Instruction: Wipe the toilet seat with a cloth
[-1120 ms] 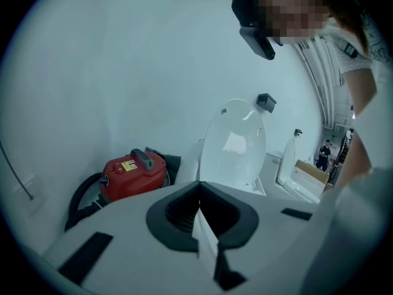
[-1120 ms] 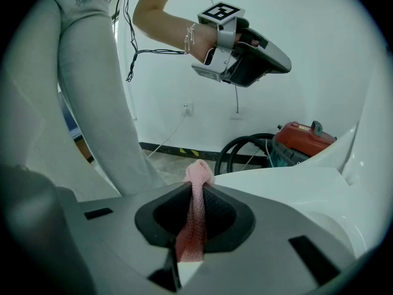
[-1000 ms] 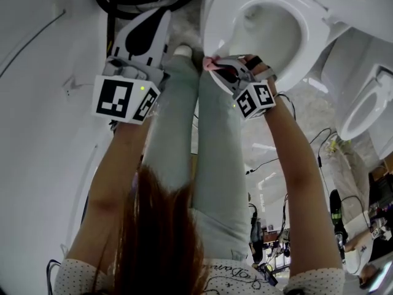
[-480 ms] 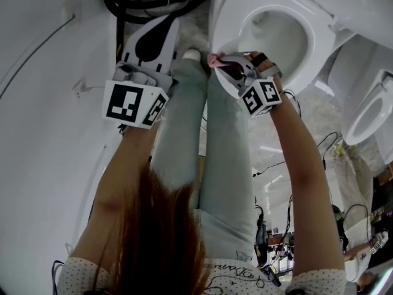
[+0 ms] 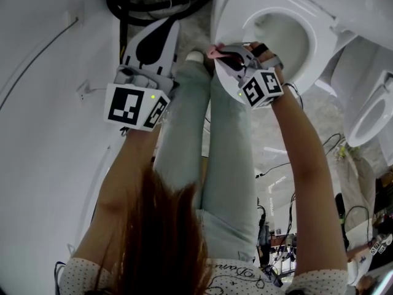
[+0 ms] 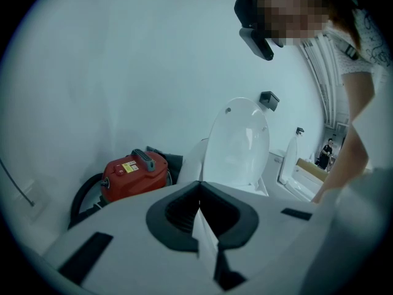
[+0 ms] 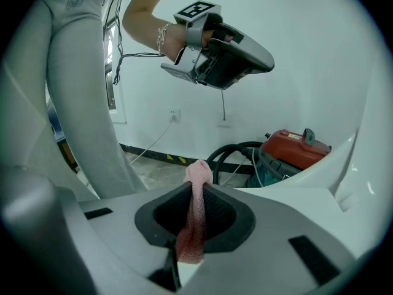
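Note:
A white toilet with its seat (image 5: 236,26) down and bowl open stands at the top of the head view; its raised lid (image 6: 238,143) shows in the left gripper view. My right gripper (image 5: 222,55) is at the seat's near-left rim, shut on a pink cloth (image 7: 194,217) that pokes out past the jaw tips (image 5: 213,51). My left gripper (image 5: 167,26) hangs to the left of the toilet, over the floor, its jaws shut with nothing between them (image 6: 198,204).
A red vacuum cleaner (image 6: 134,169) with a black hose (image 5: 153,2) sits left of the toilet by the white wall. A second toilet (image 5: 368,112) stands at the right. The person's legs (image 5: 209,134) are in front of the bowl. Cables lie on the floor (image 5: 276,165).
Both grippers have drifted slightly upward and rightward in the head view; the right gripper with the cloth sits a little nearer the seat rim.

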Demonstrator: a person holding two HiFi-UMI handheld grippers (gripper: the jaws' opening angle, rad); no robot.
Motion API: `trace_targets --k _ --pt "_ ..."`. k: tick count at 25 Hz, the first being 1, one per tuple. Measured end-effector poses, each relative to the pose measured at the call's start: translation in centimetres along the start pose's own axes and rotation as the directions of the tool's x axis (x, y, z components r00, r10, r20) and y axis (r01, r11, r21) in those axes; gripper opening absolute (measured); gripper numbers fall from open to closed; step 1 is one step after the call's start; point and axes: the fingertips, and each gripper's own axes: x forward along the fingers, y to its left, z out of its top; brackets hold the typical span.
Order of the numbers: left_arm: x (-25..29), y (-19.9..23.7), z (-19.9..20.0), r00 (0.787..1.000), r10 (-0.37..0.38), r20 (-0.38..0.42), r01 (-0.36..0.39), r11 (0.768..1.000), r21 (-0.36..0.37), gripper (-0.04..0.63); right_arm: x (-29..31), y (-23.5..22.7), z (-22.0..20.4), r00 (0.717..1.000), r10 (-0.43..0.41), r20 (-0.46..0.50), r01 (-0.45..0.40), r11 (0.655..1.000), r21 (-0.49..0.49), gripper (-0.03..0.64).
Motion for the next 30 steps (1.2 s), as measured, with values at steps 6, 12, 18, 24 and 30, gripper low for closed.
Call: trace_targets --k 6,12,18,24,30 --pt "0.4 -0.2 0.0 1.0 -0.002 -0.003 0.002 1.0 -0.007 0.005 0.2 -1.7 0.1 0.999 -0.033 0.015 0.032 0.999 0.018 0.052" --pt "0.6 -0.6 -0.2 1.0 -0.005 -0.002 0.005 1.0 -0.013 0.005 0.2 -4.1 0.2 0.996 -0.091 0.023 0.09 0.995 0.049 0.052" --pt "1.0 -0.6 -0.3 1.0 -0.007 -0.007 0.007 1.0 -0.013 0.005 0.1 -5.6 0.2 0.992 -0.118 0.037 0.116 0.992 0.057 0.052" --pt "1.5 -0.8 -0.3 1.0 -0.008 -0.013 0.008 1.0 -0.011 0.005 -0.3 -7.1 -0.1 0.987 -0.156 0.042 0.152 0.985 0.078 0.052" --pt "1.5 -0.8 -0.3 1.0 -0.007 -0.012 0.007 1.0 -0.01 0.005 -0.5 -8.5 -0.3 0.981 -0.192 0.039 0.187 0.978 0.095 0.052"
